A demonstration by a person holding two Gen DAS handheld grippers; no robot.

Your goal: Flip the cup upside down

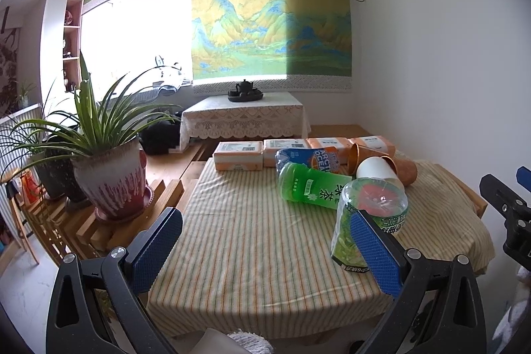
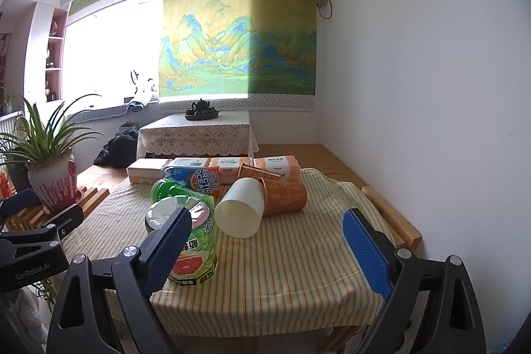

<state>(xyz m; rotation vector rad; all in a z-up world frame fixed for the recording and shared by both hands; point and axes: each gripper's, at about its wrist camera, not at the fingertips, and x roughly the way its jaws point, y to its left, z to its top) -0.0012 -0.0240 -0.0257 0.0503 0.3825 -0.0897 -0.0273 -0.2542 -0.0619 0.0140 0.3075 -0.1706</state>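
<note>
A white paper cup lies on its side on the striped tablecloth, wide end facing me. Its narrow end rests at the mouth of an orange patterned cup, also on its side. A second orange cup lies behind them. My right gripper hangs open in front of the white cup, a little short of it. My left gripper is open over the cloth's left part, with the white cup and the orange cup far to its right. Neither gripper holds anything.
A grapefruit-label bottle lies just left of the white cup, with a green tea bottle and an Arctic Ocean bottle behind. Tissue packs line the far edge. A potted plant stands on slats at left; wall at right.
</note>
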